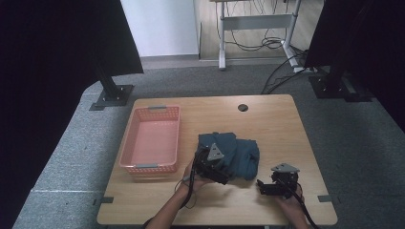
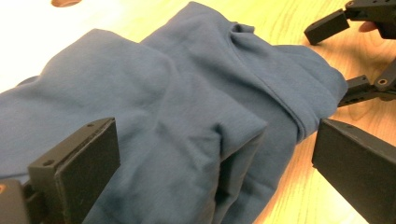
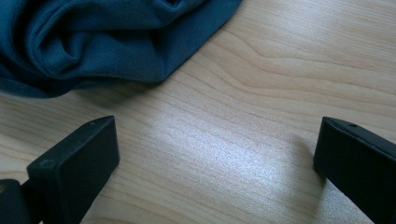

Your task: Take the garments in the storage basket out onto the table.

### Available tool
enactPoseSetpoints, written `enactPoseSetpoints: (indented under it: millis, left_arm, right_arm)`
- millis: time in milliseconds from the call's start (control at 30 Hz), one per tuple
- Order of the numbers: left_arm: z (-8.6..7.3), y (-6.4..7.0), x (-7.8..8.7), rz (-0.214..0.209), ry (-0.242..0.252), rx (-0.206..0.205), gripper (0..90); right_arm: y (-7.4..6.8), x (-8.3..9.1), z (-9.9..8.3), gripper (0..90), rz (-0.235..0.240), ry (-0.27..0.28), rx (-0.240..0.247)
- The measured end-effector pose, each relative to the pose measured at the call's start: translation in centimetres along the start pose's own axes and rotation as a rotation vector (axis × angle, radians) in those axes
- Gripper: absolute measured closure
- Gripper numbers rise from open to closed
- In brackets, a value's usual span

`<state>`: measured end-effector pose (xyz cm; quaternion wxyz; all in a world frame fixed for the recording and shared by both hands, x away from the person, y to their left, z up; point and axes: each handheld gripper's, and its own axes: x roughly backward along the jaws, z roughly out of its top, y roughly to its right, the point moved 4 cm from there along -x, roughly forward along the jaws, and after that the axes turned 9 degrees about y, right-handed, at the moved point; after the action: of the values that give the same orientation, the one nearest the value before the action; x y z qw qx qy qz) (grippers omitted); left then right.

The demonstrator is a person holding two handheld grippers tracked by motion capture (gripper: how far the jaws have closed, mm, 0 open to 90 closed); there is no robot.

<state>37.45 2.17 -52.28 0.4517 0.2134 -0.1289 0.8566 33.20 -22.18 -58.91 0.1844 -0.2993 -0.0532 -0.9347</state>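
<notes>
A folded dark blue sweatshirt (image 1: 234, 153) lies on the light wooden table (image 1: 277, 124), a little right of the table's middle and toward the near edge. The left gripper (image 1: 213, 168) sits at the sweatshirt's near-left edge, held by the person's left hand (image 1: 191, 179), with its grey three-cornered plate on top. In the left gripper view its two black jaws stand wide apart, one at each lower corner, with a thick fold of the sweatshirt (image 2: 187, 121) lying between them; the fabric reaches in past the left jaw, while the right jaw is over bare wood just beside the garment's edge, and neither jaw is pressed onto the cloth. Farther off in that view, at the upper right, the right gripper (image 2: 345, 56) shows its own jaws spread, near the sweatshirt's right end. In the high view the right gripper (image 1: 267, 187) is on the near right part of the table, just right of the sweatshirt and apart from it, held by the person's right hand (image 1: 291, 205). In the right gripper view its jaws are also spread wide over bare wood, holding nothing, with the rolled edge of the sweatshirt (image 3: 102, 42) at the far left of the view, clear of both jaws. A pink plastic basket (image 1: 154, 138) stands on the left side of the table, well left of the sweatshirt.
</notes>
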Motion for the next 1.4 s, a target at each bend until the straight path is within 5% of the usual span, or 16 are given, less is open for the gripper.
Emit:
enactPoseSetpoints:
  millis: [200, 767, 933, 1400]
  left_arm:
    - [0.2, -0.7, 1.3, 0.067, 0.053, 0.020, 2.4]
    - [-1.0, -1.3, 4.5, 0.112, 0.050, 0.049, 2.9]
    - [-1.7, -1.6, 5.6, 0.131, 0.039, 0.031, 3.1]
    - [-3.0, -2.1, 9.6, 0.141, 0.103, 0.065, 2.9]
  right_arm:
    - [0.0, 0.0, 0.0, 0.0, 0.000, 0.000, 0.000]
    - [0.0, 0.0, 0.0, 0.0, -0.001, 0.000, -0.001]
    - [0.0, 0.0, 0.0, 0.0, -0.002, 0.000, -0.001]
    - [0.0, 0.0, 0.0, 0.0, -0.002, 0.000, -0.002]
